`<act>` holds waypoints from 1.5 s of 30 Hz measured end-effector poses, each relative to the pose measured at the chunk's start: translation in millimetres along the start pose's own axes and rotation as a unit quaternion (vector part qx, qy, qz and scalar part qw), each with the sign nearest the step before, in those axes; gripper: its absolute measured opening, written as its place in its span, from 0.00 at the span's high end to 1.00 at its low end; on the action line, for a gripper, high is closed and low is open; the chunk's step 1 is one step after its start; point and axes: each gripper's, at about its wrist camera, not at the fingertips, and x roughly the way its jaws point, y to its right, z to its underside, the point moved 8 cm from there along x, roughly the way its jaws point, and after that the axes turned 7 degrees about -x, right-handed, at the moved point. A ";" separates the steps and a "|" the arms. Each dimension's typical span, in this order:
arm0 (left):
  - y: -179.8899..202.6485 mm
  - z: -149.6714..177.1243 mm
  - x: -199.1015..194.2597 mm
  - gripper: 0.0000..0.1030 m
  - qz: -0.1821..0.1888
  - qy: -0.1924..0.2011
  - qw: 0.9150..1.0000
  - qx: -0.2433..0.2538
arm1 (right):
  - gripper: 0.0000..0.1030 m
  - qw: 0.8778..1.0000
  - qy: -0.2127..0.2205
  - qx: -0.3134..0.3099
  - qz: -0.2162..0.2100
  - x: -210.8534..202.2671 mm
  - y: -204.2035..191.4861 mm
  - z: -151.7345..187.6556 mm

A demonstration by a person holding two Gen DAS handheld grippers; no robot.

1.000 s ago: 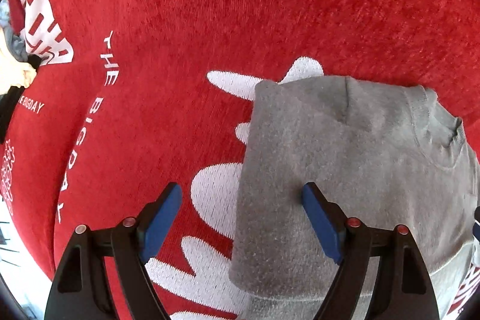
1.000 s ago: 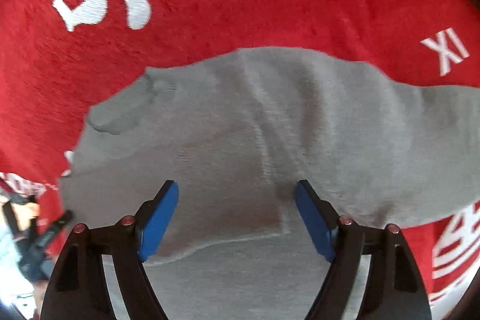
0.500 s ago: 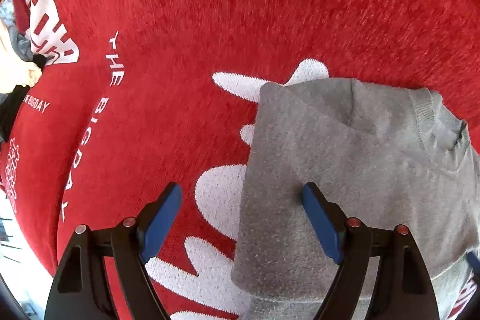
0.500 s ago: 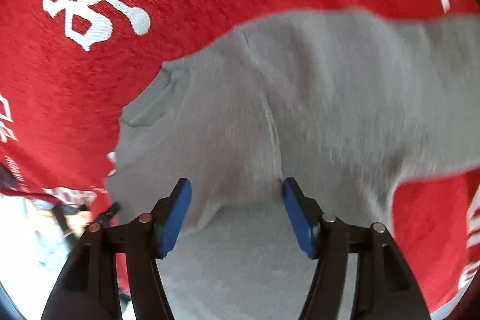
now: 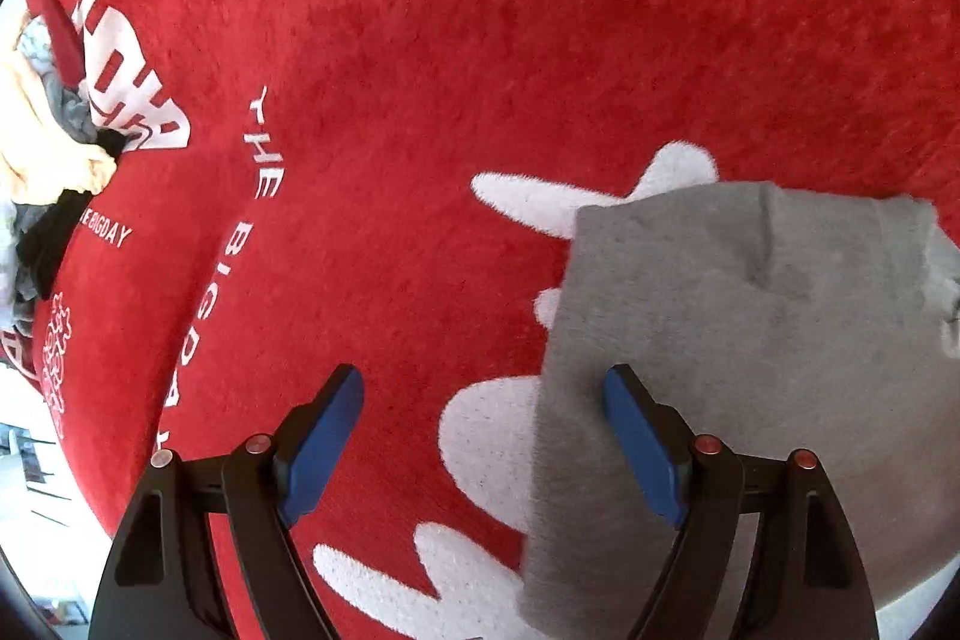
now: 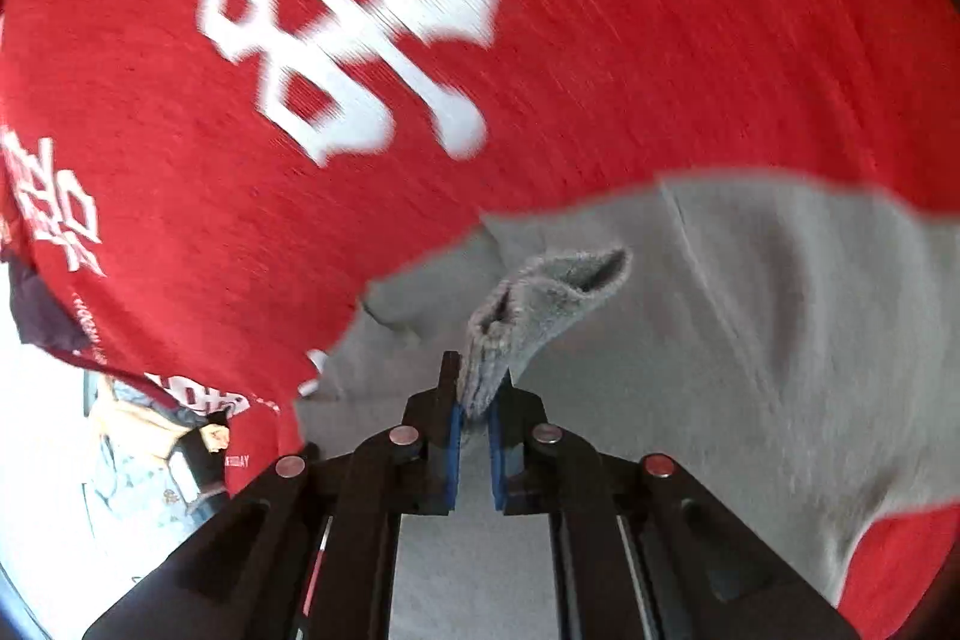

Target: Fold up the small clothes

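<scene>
A small grey sweater [image 5: 720, 340] lies on a red cloth [image 5: 480, 40] with white print. In the left wrist view it fills the lower right, its left side folded in with a straight edge. My left gripper [image 5: 480, 436] is open and empty, its right finger over the sweater's left edge. In the right wrist view my right gripper [image 6: 474, 400] is shut on a bunched fold of the grey sweater [image 6: 750, 340] and lifts it off the rest of the garment.
A pile of other clothes [image 5: 42, 160], cream, grey and black, lies at the cloth's left edge. The red cloth [image 6: 420, 10] stretches far beyond the sweater. The pile also shows at the lower left of the right wrist view [image 6: 150, 436].
My right gripper has closed on a fold of the sweater and raised it; it was open over the flat garment before. The left gripper has barely moved.
</scene>
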 end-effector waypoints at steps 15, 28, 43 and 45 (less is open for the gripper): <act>1.8 14.3 -33.8 0.19 0.060 -0.018 0.998 0.030 | 0.55 0.992 -0.055 0.090 0.075 -17.0 92.4 64.8; 143.8 68.5 -85.5 0.19 0.156 -0.033 0.980 0.119 | 0.54 0.984 -0.043 0.139 0.104 -96.1 153.7 106.5; 315.4 169.6 -135.5 0.19 0.217 -0.057 0.950 0.217 | 0.53 0.947 0.120 0.270 0.128 -203.5 289.8 91.3; 336.7 178.7 -140.4 0.19 0.223 -0.054 0.947 0.226 | 0.52 0.945 0.135 0.273 0.118 -207.8 296.8 81.9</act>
